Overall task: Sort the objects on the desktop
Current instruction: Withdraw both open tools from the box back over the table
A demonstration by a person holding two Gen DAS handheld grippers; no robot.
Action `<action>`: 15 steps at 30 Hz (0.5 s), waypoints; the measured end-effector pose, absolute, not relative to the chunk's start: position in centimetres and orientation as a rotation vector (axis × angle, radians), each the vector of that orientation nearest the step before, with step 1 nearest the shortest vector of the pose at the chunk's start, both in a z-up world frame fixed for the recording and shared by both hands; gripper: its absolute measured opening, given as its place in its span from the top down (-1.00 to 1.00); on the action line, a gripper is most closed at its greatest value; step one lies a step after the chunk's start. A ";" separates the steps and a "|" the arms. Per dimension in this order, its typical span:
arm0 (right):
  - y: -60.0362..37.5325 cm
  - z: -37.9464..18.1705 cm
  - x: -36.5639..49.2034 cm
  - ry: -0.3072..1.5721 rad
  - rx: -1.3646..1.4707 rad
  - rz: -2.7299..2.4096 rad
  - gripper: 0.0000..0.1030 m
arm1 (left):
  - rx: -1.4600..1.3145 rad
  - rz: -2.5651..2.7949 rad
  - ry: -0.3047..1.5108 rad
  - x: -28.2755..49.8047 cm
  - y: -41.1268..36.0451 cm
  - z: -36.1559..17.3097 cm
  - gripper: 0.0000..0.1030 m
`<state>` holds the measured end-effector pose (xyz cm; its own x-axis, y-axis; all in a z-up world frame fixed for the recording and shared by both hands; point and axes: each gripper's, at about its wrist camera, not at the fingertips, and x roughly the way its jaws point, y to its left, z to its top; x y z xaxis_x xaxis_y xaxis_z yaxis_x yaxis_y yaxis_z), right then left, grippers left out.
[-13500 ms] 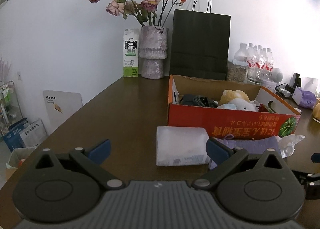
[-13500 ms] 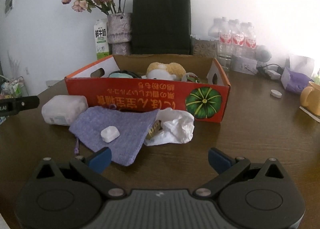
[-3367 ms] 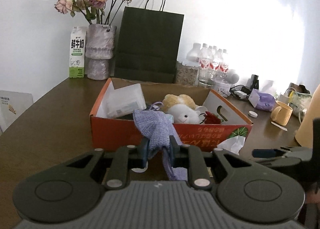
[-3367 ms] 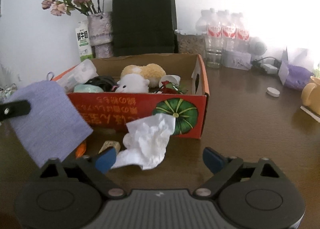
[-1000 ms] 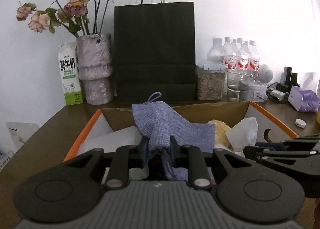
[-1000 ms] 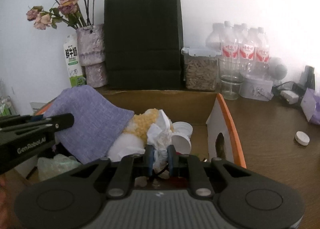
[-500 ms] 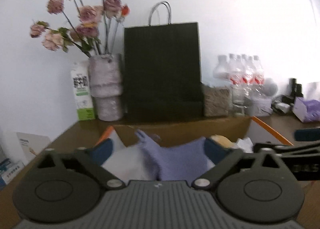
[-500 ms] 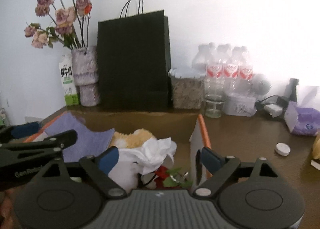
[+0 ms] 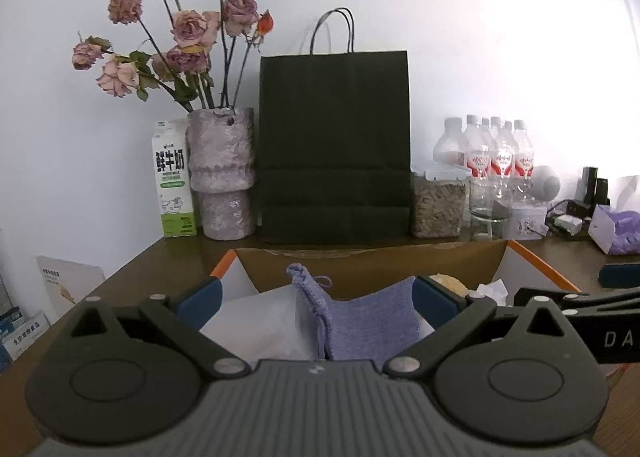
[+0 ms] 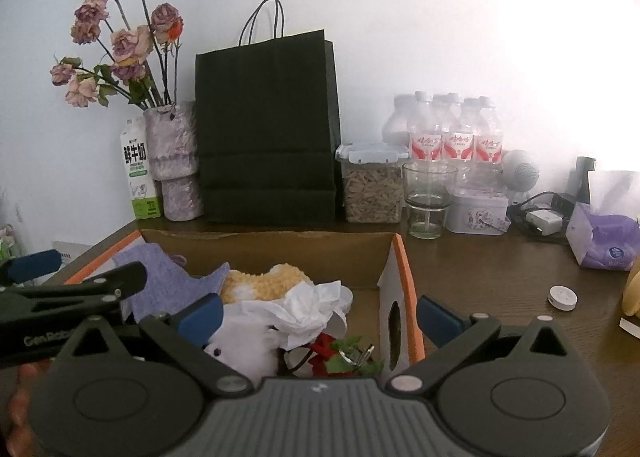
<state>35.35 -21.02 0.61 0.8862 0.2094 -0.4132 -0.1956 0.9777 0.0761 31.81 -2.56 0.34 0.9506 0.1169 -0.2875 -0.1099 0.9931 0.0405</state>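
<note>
Purple knit pouch (image 9: 368, 321) and crumpled tissue (image 10: 308, 307) lie in the cardboard box (image 10: 406, 277): light, limp, best pinched at a fold; left jaws wide open, right jaws opening, both empty.

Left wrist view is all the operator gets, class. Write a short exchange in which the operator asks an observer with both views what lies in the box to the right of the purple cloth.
Operator: I see the purple cloth in the box. What lies right of it?
Observer: A white plush toy with crumpled tissue draped over it.
Operator: Is the right gripper holding anything?
Observer: No. The right gripper has its jaws opening. The tissue shows between them, but the pads press on nothing.
</note>
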 end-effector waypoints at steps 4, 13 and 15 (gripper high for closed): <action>-21.0 0.6 35.0 0.427 0.027 0.207 -1.00 | 0.008 0.121 0.282 31.1 -2.1 0.5 -1.00; -20.9 0.6 33.5 0.412 0.022 0.215 -1.00 | -0.046 0.158 0.265 29.0 -0.3 0.4 -1.00; -20.7 0.5 32.9 0.406 0.016 0.214 -1.00 | -0.048 0.164 0.269 28.5 0.0 0.1 -1.00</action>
